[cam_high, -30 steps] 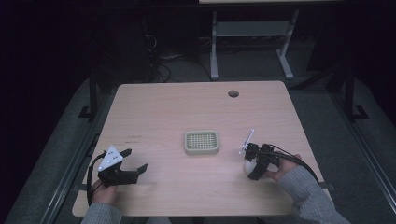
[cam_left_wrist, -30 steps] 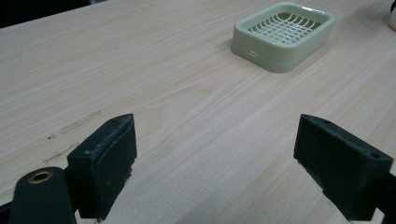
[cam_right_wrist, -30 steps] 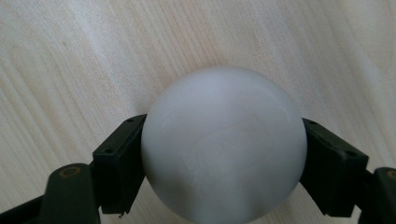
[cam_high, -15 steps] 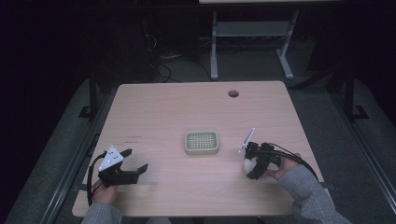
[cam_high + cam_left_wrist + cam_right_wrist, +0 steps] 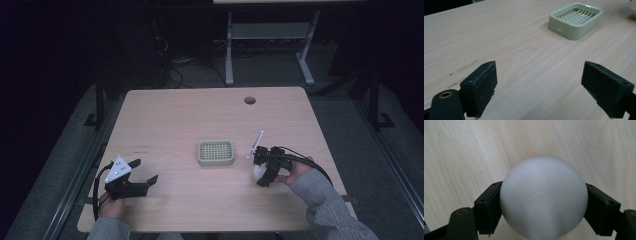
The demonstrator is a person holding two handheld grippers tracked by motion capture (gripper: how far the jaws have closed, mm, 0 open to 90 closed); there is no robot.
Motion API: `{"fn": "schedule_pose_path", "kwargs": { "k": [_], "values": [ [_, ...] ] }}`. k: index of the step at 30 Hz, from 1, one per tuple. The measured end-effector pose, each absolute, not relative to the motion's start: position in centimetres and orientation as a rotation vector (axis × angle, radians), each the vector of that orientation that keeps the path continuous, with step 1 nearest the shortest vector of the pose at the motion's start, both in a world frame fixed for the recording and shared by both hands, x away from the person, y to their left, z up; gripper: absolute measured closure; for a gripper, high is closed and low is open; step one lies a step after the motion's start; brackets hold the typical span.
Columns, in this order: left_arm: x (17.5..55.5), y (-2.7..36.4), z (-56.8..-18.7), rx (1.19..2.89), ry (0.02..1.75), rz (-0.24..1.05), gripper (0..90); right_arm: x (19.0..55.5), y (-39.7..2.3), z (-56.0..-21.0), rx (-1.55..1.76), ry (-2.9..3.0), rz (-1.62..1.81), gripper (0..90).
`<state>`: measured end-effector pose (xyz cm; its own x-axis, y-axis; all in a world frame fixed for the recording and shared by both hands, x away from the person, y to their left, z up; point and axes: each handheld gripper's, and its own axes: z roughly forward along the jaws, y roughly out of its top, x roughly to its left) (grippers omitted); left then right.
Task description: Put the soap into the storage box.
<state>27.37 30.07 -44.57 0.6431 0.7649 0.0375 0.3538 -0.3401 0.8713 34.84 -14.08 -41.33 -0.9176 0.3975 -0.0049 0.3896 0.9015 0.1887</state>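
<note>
Where the pale wooden counter (image 5: 200,115) fills the middle of the high view, the following items are recorded. Item one: a light green soap dish (image 5: 216,152) with a grid top, flat on the counter at centre frame; it also appears at the upper right of the left gripper view (image 5: 576,20), well apart from that gripper. Item two: a white ball (image 5: 543,196), smooth and matt, clamped between the fingers (image 5: 487,207) of the right gripper (image 5: 543,206), one black pad touching each side of it; in the high view the ball (image 5: 258,171) shows as a small white patch at right of centre, near the soap dish but apart from it, directly under the right gripper (image 5: 265,172), held by a hand in a grey sleeve. Whether the ball touches the counter cannot be told. Item three: the left gripper (image 5: 145,172), at the lower left of the high view, carrying a grey three-cornered plate, its fingers (image 5: 480,87) spread wide with nothing between them but bare wood. Item four: a round hole (image 5: 249,100) through the counter near its upper right edge. Item five: a white desk frame (image 5: 265,37) standing on the dark floor at the upper part of the frame.
</note>
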Motion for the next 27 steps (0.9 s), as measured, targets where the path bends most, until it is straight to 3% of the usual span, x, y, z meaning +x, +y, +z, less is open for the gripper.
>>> {"fn": "schedule_pose_path", "kwargs": {
  "k": [27],
  "values": [
    [27.4,30.5,-44.6,1.914,0.9,0.561,12.8,37.4,-11.1,-39.9,0.571,3.063,0.328,23.1]
  ]
}}
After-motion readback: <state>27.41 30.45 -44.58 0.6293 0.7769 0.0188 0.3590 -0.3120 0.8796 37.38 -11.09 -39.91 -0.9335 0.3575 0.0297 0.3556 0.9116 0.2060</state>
